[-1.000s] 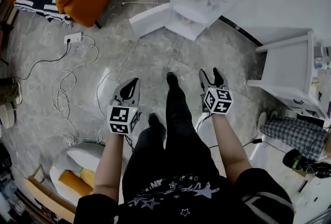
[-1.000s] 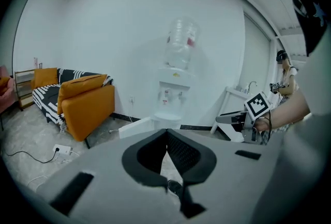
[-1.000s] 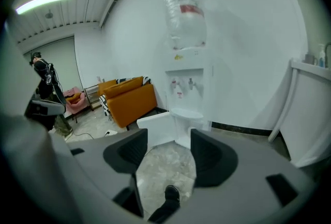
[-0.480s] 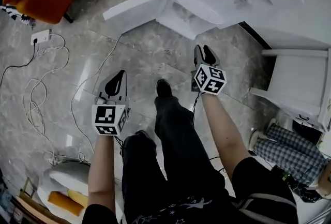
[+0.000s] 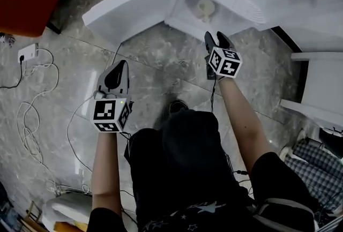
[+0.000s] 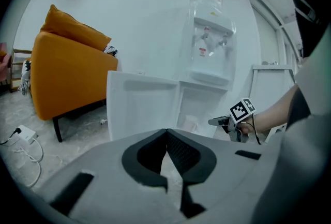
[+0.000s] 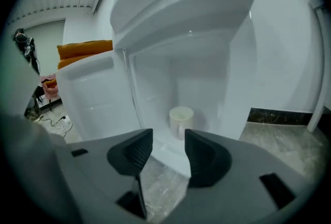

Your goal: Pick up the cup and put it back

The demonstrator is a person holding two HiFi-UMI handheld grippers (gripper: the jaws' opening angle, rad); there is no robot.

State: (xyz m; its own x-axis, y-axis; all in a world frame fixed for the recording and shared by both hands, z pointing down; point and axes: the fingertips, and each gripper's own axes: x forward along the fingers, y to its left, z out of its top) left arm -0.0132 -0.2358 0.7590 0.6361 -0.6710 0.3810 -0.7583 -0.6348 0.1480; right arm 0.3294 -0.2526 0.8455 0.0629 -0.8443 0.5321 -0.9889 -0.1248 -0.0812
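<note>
Cup (image 7: 181, 119), one, in one open cabinet (image 7: 207, 78) just beyond right gripper (image 7: 168, 134)'s empty, opening jaws, foot partly hidden, left gripper (image 6: 166, 131)'s jaws pressed together.

Orange armchair (image 6: 67, 73), white power strip (image 5: 28, 53)

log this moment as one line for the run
phase: approach | right gripper: jaws opening, empty, facing cup inside open cabinet | left gripper: shut, empty
</note>
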